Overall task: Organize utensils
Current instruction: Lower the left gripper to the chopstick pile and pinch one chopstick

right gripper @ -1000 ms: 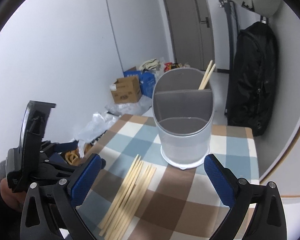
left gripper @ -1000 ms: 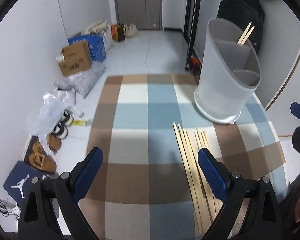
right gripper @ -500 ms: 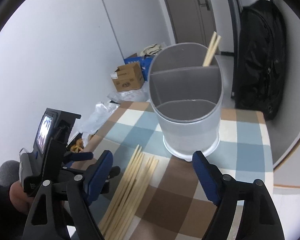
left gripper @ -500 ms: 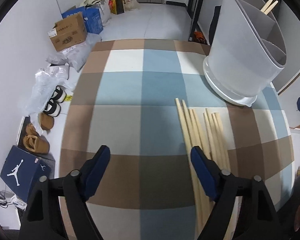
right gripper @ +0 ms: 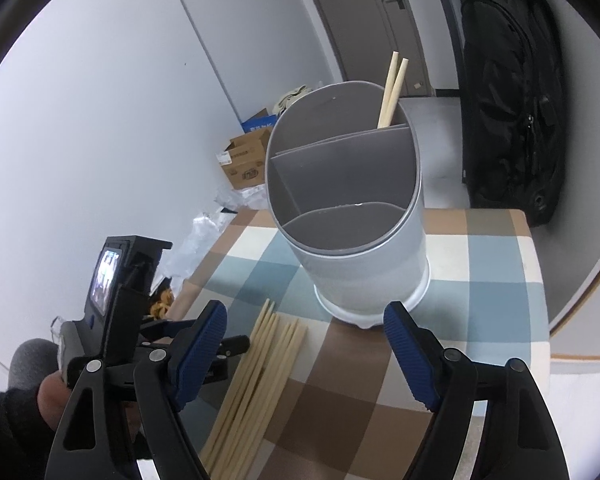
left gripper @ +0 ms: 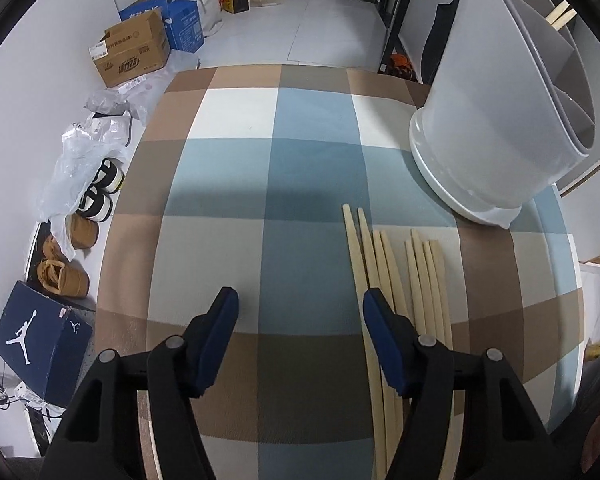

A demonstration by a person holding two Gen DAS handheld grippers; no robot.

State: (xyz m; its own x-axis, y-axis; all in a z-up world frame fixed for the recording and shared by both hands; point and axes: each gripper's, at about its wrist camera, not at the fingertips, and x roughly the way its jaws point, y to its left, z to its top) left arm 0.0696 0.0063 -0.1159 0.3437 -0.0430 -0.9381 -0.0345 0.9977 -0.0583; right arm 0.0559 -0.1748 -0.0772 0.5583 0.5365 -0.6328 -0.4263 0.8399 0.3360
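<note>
Several wooden chopsticks lie side by side on the checked tablecloth; they also show in the right wrist view. A grey divided utensil holder stands upright behind them, with two chopsticks in its far compartment; it also shows in the left wrist view. My left gripper is open and empty, low over the cloth, its right finger at the leftmost chopsticks. My right gripper is open and empty, in front of the holder.
Off the table's left edge lie a cardboard box, plastic bags, shoes and a navy shoebox. A black backpack hangs at the right wall. The table's right edge is close behind the holder.
My left gripper has moved forward and down toward the chopsticks. My right gripper has moved closer to the holder and the chopsticks. Both stay open.
</note>
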